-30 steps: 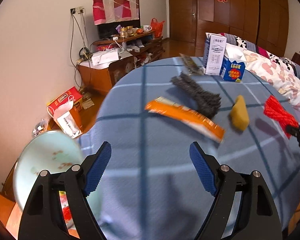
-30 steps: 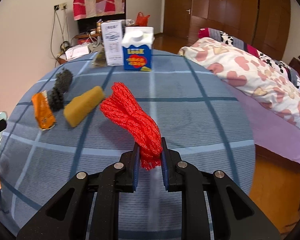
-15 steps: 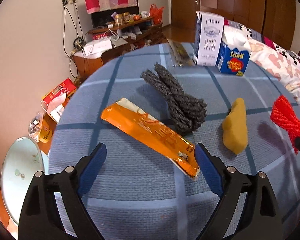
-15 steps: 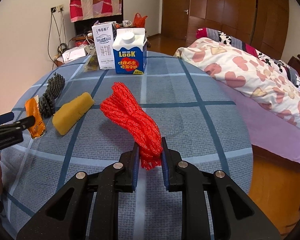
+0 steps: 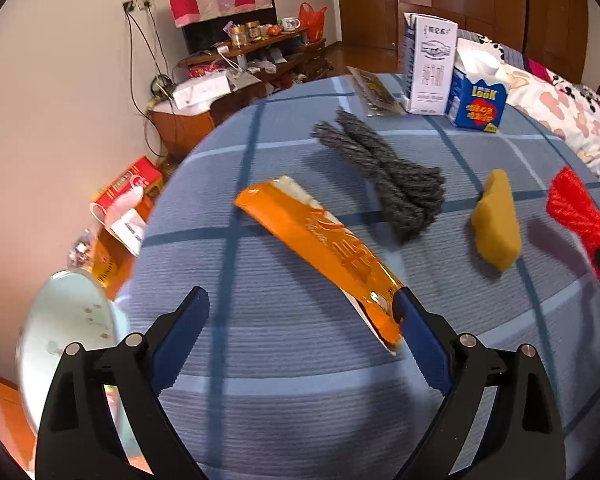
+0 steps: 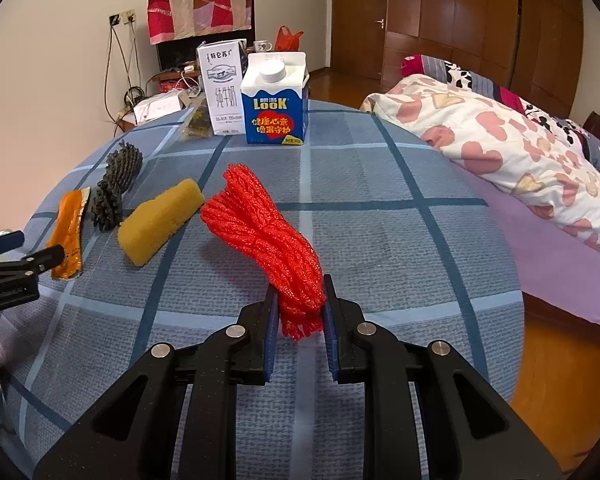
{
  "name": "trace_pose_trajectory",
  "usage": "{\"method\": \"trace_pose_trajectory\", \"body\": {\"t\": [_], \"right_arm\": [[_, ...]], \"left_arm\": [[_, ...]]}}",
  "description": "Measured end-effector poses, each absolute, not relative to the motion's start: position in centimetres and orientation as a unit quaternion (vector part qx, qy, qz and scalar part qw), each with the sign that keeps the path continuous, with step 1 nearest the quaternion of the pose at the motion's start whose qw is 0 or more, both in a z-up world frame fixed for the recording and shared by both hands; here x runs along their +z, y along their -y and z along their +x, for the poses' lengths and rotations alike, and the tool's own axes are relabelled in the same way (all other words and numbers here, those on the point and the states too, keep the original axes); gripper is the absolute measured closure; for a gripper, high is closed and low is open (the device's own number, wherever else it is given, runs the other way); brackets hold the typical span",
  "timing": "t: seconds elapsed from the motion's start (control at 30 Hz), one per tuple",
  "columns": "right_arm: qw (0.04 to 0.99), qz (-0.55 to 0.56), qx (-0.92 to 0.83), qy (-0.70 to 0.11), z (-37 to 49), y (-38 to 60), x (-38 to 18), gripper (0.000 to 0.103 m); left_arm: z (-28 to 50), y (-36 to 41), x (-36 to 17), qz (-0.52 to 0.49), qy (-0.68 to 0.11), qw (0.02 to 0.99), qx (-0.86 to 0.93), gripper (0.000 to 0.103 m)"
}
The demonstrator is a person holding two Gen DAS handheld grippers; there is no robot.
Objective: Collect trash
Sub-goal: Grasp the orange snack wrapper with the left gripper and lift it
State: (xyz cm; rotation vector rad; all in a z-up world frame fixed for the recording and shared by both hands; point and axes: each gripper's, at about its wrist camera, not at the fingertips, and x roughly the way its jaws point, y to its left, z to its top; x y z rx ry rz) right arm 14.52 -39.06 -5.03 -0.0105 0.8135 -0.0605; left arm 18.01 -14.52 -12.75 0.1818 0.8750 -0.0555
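a round table (image 6: 380, 208) w/ a blue plaid cloth carries the litter: an orange wrapper (image 5: 324, 248) lying flat at the left, a grey mesh bundle (image 5: 392, 176) just behind it, a yellow sponge (image 5: 496, 224) to its right, and a red mesh net (image 6: 268, 240) nearest the bed side. at the far edge stand a white milk carton (image 6: 222, 88) and a blue look carton (image 6: 276, 104), side by side and upright, w/ a flat dark packet (image 5: 374, 90) lying just left of them. a bed w/ a pink-heart quilt (image 6: 500, 152) runs along the right; a cluttered wooden tv stand (image 5: 236, 64) sits by the far wall, and a pale round basin (image 5: 64, 344) shows off the table's left edge. left gripper (image 5: 302, 312) is spread wide over the cloth, its right-hand pad (image 5: 420, 344) touching the near end of the wrapper, the other pad well apart from it; nothing gripped. right gripper (image 6: 298, 312) is clamped on the near end of the red net, the rest of the bundle lying on the cloth ahead twd the cartons. in the right wrist view the left gripper's tip sits by the wrapper's near end.
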Motion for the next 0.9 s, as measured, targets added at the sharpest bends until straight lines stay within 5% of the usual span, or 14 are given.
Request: {"method": "trace_pose_trajectory", "body": {"t": [0.57, 0.63, 0.7, 0.73, 0.8, 0.9], "right_arm": [[0.92, -0.016, -0.029, -0.39, 14.3, 37.8, -5.2, 0.082], [0.921, -0.015, -0.03, -0.389, 14.2, 37.8, -5.2, 0.082], [0.922, -0.016, -0.031, -0.385, 14.1, 37.8, -5.1, 0.082], [0.923, -0.017, -0.031, -0.384, 14.1, 37.8, -5.1, 0.082], [0.924, -0.017, -0.03, -0.382, 14.0, 37.7, -5.0, 0.082], [0.924, -0.015, -0.026, -0.381, 14.0, 37.5, -5.0, 0.082]], "left_arm": [[16.8, 11.9, -11.7, 0.08, -0.406, 0.91, -0.019, 0.013], [17.3, 12.0, -12.7, 0.077, -0.419, 0.904, -0.023, 0.02], [17.6, 12.1, -13.6, 0.075, -0.437, 0.896, -0.042, 0.043], [17.5, 12.2, -13.7, 0.078, -0.434, 0.897, -0.043, 0.044], [17.3, 12.2, -13.7, 0.076, -0.437, 0.894, -0.068, 0.078], [17.0, 12.4, -13.5, 0.088, -0.43, 0.895, -0.075, 0.084]]}}
